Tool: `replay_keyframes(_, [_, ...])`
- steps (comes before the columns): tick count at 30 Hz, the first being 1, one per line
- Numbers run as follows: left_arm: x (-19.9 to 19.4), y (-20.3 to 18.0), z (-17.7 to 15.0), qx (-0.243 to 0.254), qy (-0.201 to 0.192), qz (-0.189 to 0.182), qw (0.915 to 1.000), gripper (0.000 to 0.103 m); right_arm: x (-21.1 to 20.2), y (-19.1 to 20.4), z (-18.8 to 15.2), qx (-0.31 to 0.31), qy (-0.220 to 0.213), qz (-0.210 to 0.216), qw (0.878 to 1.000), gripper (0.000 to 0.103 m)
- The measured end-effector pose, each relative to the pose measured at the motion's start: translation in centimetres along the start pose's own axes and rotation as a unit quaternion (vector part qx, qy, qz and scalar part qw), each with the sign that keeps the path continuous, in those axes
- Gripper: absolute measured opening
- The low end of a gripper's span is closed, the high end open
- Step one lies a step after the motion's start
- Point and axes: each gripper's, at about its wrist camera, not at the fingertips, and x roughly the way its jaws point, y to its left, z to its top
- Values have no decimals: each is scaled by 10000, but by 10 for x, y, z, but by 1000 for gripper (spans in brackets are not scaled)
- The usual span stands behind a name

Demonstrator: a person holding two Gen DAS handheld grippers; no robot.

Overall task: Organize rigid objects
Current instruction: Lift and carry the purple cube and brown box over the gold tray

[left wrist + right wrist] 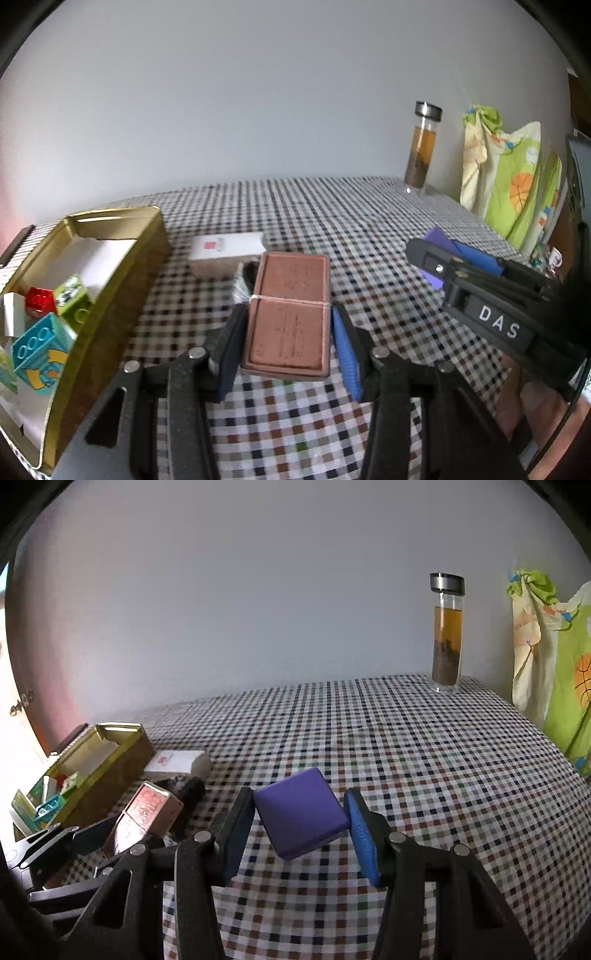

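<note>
Left gripper (288, 332): your jaws pinch the brown box (290, 314) across its two long sides, the blue pads flat against them; a thin band runs across the box's middle.

Brown box lettering: faint embossed lines on the lid, too blurred to read.

Right gripper (301, 823): your jaws hold the purple block (301, 812) turned corner-on, the left pad touching one corner and the right pad touching the opposite one. In the left wrist view this gripper's body carries the white letters "DAS".

Purple block: plain faces, lifted above the checked tablecloth (424, 775).

Just behind the brown box: a dark object (247, 277), partly hidden by the box, and a white carton (227, 247) lying flat beside it; the carton bears a small red mark, which cannot be read.

Gold tin (122, 280): open, to the left of your left gripper and near it; its long wall stands between the gripper and what lies inside.

In the tin: a teal brick (40, 343), a green brick (72, 295), a red brick (38, 301) and a white piece (13, 314), crowded together at the near end.

Far right corner: a glass bottle (447, 631) with a metal cap stands upright on the cloth against the wall, holding amber liquid over dark sediment.

Right edge: a green and yellow printed fabric (561, 672) hangs beside the table, an orange basketball among its pictures.
</note>
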Motion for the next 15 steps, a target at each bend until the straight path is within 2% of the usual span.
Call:
replay_keyframes(9, [-10, 21, -2, -138, -293, 213, 9992, 45, -12, 11, 1, -4, -470, 27, 9989, 53])
replay_keyframes(15, [-17, 30, -3, -216, -479, 320, 9981, 45, -14, 18, 2, -41, -594, -45, 9982, 53])
